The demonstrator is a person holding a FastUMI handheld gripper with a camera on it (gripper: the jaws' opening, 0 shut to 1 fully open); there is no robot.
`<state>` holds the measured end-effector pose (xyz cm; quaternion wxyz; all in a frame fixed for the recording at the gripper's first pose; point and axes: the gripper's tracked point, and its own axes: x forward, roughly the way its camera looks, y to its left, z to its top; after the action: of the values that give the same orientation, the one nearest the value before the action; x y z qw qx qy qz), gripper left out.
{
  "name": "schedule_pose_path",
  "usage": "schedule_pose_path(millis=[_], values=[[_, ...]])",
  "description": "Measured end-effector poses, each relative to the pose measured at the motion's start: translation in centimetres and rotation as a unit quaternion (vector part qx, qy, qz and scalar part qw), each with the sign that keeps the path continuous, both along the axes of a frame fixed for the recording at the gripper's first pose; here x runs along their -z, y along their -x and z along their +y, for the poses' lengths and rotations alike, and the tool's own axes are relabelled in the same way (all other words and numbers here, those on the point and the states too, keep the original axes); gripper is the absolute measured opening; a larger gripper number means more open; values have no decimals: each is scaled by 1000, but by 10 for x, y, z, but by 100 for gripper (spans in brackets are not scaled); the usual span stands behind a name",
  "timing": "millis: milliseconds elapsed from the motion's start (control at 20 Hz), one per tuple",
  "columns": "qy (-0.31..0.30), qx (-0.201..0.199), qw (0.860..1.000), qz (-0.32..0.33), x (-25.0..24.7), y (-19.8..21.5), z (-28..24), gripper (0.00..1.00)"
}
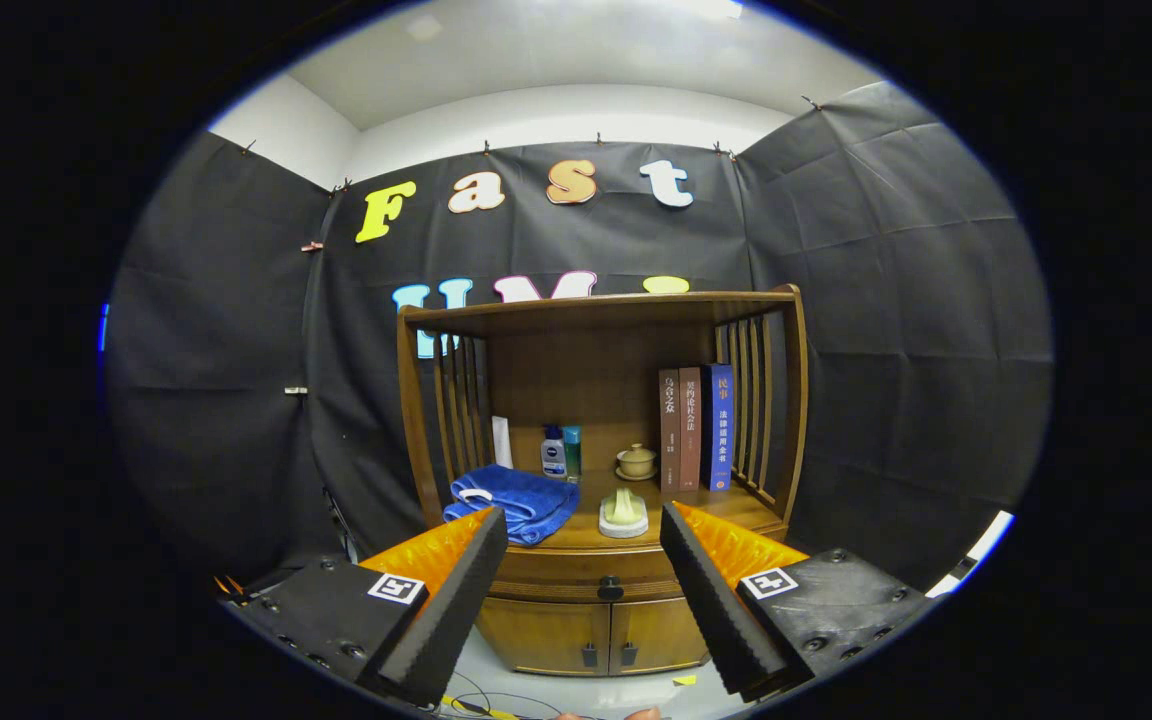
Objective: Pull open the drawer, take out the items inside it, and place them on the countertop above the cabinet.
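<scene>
- gripper [584,545] is spread wide open with nothing in it, hanging in front of the wooden cabinet [786,420], not touching
- drawer [576,585] sits shut under the countertop [726,505], its dark knob [611,587] right between the fingers
- countertop's pretty crowded: blue towel [521,500] near left, a soap dish [624,515] mid-front, bottles [561,452] and a small lidded cup [636,461] further back, books [696,428] upright at right
- two little doors [591,635] below the drawer
</scene>
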<state>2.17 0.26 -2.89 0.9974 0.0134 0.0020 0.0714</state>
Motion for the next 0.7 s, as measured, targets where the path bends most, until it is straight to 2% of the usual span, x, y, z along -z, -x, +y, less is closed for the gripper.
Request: schedule_pose_path(millis=[700], values=[[0, -3, 1000, -2, -1, 0, 6, 99]])
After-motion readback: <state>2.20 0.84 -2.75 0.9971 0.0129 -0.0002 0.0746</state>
